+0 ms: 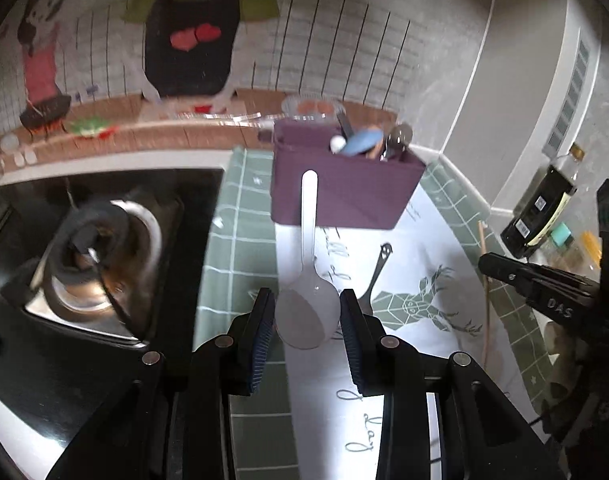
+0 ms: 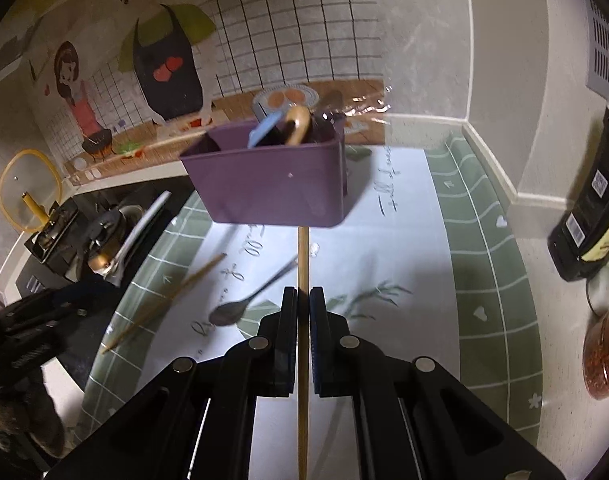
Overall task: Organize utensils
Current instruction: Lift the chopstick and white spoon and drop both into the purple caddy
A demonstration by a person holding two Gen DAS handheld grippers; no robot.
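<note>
My left gripper (image 1: 306,300) is shut on the bowl of a white plastic spoon (image 1: 309,220), whose handle points toward the purple utensil holder (image 1: 344,192). Several utensils stand in the holder. A dark metal spoon (image 1: 374,276) lies on the mat just ahead of the gripper. In the right wrist view my right gripper (image 2: 303,292) is shut on a wooden chopstick (image 2: 303,256) that points at the holder (image 2: 272,188). A second chopstick (image 2: 164,300) and the metal spoon (image 2: 240,304) lie on the mat to its left. The right gripper (image 1: 488,266) also shows at the right edge of the left wrist view.
A black stove with a burner (image 1: 100,256) lies left of the green-and-white mat (image 1: 240,240). A dark bottle (image 2: 588,216) and a jar of red flakes (image 2: 604,356) stand on the right. A yellow-rimmed glass lid (image 2: 28,188) leans at the far left. The wall is close behind the holder.
</note>
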